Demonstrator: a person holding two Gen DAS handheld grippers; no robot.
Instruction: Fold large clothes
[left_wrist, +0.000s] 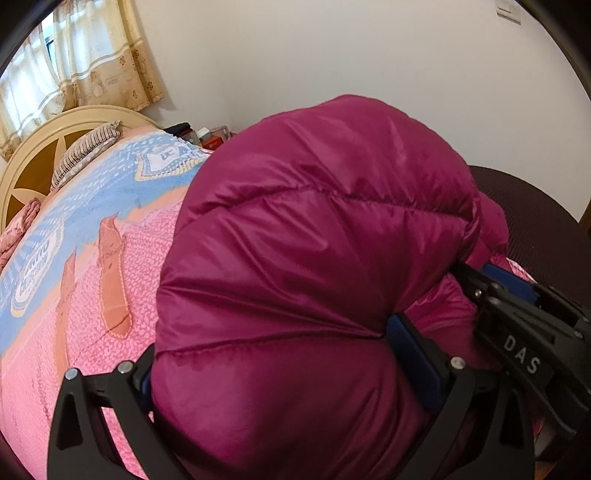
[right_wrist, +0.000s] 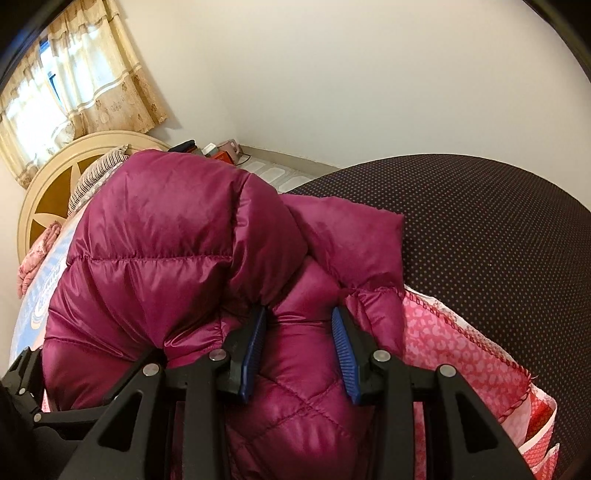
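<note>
A magenta quilted down jacket (left_wrist: 314, 240) lies bunched on the bed and fills the middle of both views (right_wrist: 155, 240). My left gripper (left_wrist: 269, 354) has its jaws wide apart around a thick puffed roll of the jacket, pressing into it. My right gripper (right_wrist: 299, 339) has its blue pads (right_wrist: 343, 350) closed against a narrower padded fold of the jacket. The right gripper also shows at the right edge of the left wrist view (left_wrist: 524, 332). The left fingertips are hidden by fabric.
A pink and blue patterned blanket (left_wrist: 74, 277) covers the bed. A cream headboard (left_wrist: 33, 155) and striped pillow (left_wrist: 85, 151) stand at the far left. A dark dotted cover (right_wrist: 498, 240) lies to the right. Small items sit by the wall (right_wrist: 225, 151).
</note>
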